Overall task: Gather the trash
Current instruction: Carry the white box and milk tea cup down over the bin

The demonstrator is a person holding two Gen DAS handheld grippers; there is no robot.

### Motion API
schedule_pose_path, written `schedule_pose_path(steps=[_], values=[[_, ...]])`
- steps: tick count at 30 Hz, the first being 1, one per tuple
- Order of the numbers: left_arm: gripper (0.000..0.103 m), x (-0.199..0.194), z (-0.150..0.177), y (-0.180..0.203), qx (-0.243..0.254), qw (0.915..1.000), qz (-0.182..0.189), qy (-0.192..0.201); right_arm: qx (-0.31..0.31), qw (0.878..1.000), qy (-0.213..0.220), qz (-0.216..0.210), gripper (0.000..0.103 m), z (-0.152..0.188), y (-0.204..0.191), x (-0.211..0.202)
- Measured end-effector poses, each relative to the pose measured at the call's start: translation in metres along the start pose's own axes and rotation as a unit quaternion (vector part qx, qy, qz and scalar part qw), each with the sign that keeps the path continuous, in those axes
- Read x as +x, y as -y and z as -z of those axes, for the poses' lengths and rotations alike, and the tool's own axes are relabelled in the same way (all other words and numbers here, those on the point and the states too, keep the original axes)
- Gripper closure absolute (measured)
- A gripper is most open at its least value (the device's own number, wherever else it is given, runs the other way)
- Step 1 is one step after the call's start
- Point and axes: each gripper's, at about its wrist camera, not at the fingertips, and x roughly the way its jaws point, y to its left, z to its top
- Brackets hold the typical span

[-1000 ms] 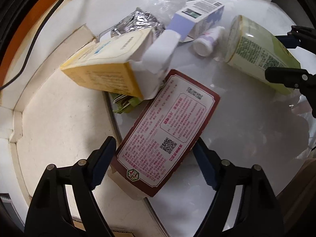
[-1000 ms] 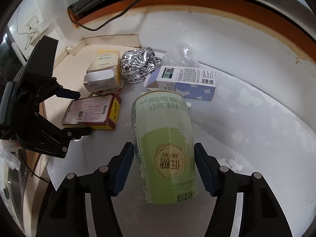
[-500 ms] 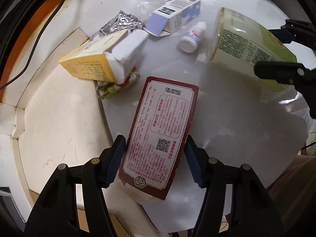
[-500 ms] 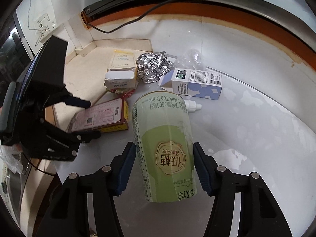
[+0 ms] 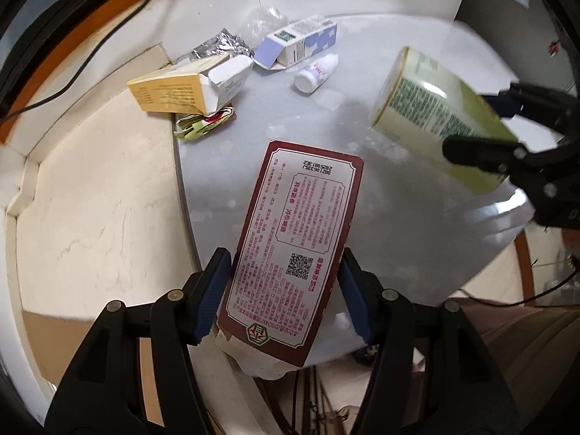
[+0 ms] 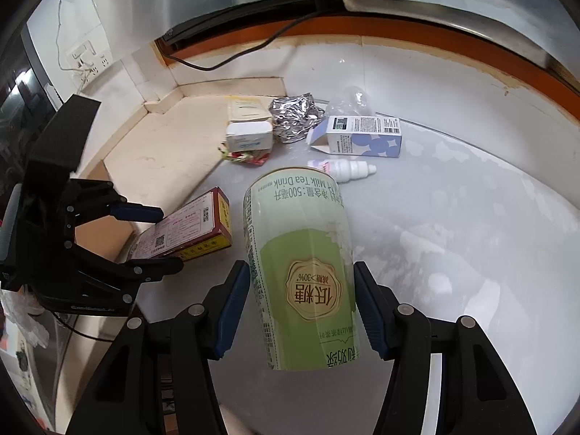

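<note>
My left gripper (image 5: 286,290) is clenched on the dark red box (image 5: 297,239); its blue pads press both long sides near the lower end, and the printed face with the QR code points up toward my camera. The box hangs lifted above the edge of the white bench (image 5: 232,166). My right gripper (image 6: 301,308) grasps the green milk tea can (image 6: 301,264) around its lower half, the pads touching both sides; the can juts forward from the jaws, tilted, clear of the bench. From the right wrist, the red box sits just left of the can. Well beyond both grippers, trash lies on the bench: a yellow carton (image 5: 177,87), crumpled foil (image 6: 295,117), a blue-and-white carton (image 6: 362,139), a small white dropper bottle (image 6: 344,168) and a crushed wrapper (image 5: 204,123) beside the yellow carton.
</note>
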Motion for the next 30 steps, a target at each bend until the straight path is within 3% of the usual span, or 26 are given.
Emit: schedule_pose_path(steps=[8,18,24,30], values=[[0.047,-0.040,0.030,0.000,-0.057,0.9968,0.042,0.036,0.008,1.000,0.012,0.006,0.046,0.026,-0.025,-0.026],[0.047,-0.083,0.102,0.007,-0.137,0.9808,0.111,0.084,0.022,0.999,0.035,0.010,0.047,0.074,-0.067,-0.073],[0.047,-0.086,0.149,0.024,-0.156,0.9749,0.136,0.083,0.035,0.999,0.029,0.019,0.047,0.126,-0.091,-0.093],[0.047,-0.060,0.193,0.045,-0.181,0.9707,0.150,0.051,0.060,0.998,-0.008,0.028,0.047,0.182,-0.101,-0.089]])
